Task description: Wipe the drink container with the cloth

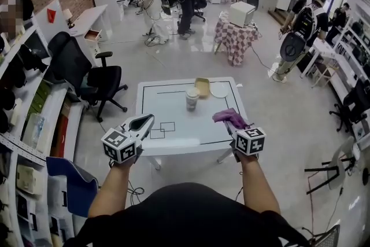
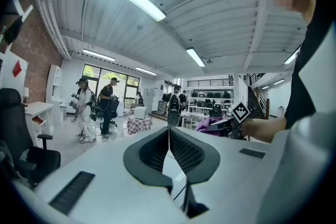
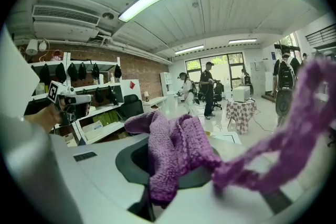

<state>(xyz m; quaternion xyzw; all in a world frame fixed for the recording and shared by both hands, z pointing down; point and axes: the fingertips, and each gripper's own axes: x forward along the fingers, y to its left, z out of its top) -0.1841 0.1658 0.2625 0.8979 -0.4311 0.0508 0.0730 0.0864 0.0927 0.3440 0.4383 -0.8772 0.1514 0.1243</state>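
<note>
The drink container [image 1: 192, 98], a pale cup with a lid, stands upright near the far middle of the white table [image 1: 173, 136]. In the left gripper view the drink container [image 2: 172, 117] shows just beyond the jaw tips. My left gripper [image 1: 148, 120] hovers over the table's near left part, shut and empty. My right gripper [image 1: 232, 123] is held over the near right edge, shut on a purple knitted cloth [image 1: 229, 117]. That cloth [image 3: 173, 152] drapes over the jaws and hides their tips. Both grippers are short of the cup.
A yellowish tray [image 1: 202, 87] and a white plate [image 1: 219, 90] lie behind the cup. A black office chair [image 1: 98, 81] stands left of the table, with shelves [image 1: 29, 118] further left. A checkered-cloth table [image 1: 236, 39] and several people are at the back.
</note>
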